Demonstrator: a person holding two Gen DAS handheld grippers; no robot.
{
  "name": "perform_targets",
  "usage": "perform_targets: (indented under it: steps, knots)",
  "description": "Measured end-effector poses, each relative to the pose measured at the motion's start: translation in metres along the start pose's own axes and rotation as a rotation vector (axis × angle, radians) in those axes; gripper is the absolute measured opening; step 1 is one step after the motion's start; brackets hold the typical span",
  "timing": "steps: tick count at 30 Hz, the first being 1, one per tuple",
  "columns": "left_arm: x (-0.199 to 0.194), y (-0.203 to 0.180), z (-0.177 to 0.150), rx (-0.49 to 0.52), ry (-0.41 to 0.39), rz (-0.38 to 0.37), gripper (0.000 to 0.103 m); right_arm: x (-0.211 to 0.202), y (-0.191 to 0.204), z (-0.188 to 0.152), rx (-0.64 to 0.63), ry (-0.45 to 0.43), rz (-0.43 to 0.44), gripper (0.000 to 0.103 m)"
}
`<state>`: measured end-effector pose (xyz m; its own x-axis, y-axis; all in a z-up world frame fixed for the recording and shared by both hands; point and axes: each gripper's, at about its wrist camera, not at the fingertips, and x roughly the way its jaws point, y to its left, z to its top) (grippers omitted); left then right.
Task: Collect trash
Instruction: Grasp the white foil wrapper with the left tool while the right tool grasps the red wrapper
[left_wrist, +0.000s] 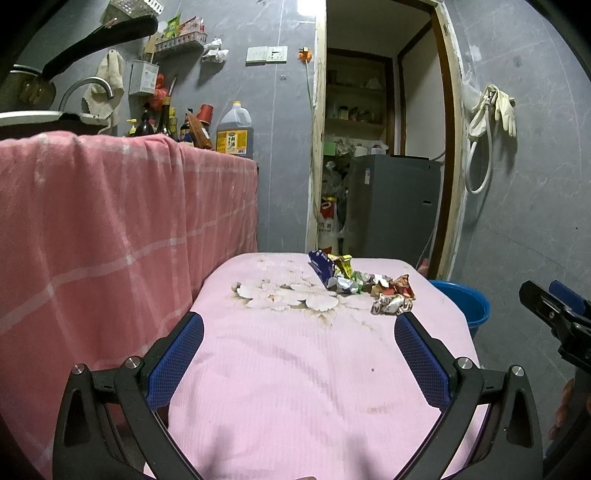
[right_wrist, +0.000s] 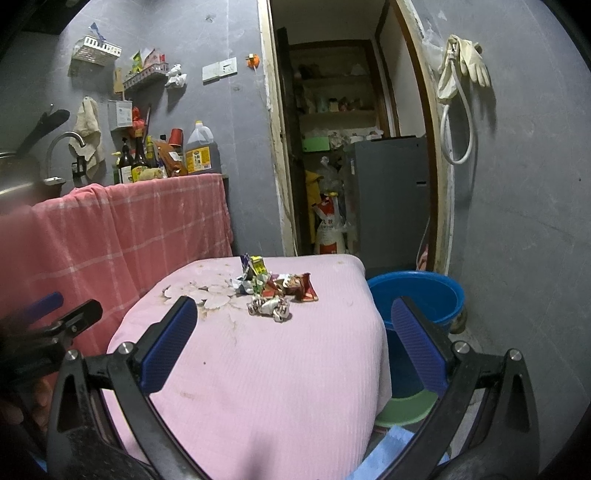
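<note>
Crumpled wrappers (right_wrist: 275, 291) heaped at far end of pink cloth (right_wrist: 266, 369): likely light, crinkly, springy. Best pinched across nearest silver wad (right_wrist: 269, 309). Left gripper (left_wrist: 299, 343) and right gripper (right_wrist: 295, 332) both spread wide, empty.

Pink-covered table (left_wrist: 295, 369), crumpled wrappers (left_wrist: 364, 282) heaped at far end

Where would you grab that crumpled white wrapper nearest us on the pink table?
Pinch the crumpled white wrapper across its narrow depth, coming straight down from above with the open right hand-held gripper. It lies low and wide, slightly apart at the front of the wrapper pile, so a top approach probably avoids the others.
</note>
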<state>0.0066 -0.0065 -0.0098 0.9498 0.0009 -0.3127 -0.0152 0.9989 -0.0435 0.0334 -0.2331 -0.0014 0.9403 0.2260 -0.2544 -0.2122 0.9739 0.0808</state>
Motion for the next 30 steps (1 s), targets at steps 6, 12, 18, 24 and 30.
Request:
perform_targets:
  steps: [6,12,18,24,30]
  knots:
    - [0.007,-0.003,0.011,0.005,-0.027,0.002,0.102,0.005,0.001,0.009,-0.016,-0.031,0.011,0.103]
    - [0.024,-0.004,0.025,0.020,-0.055,0.010,0.102,0.021,-0.002,0.021,-0.029,-0.058,0.014,0.103]
    - [0.047,-0.005,0.035,0.023,-0.063,0.011,0.102,0.044,-0.007,0.032,-0.051,-0.076,0.011,0.103]
    - [0.073,-0.011,0.044,0.014,-0.060,-0.010,0.102,0.075,-0.020,0.039,-0.060,-0.075,0.005,0.103]
    - [0.104,-0.021,0.047,0.000,-0.015,-0.060,0.102,0.106,-0.033,0.036,-0.067,-0.043,-0.015,0.103]
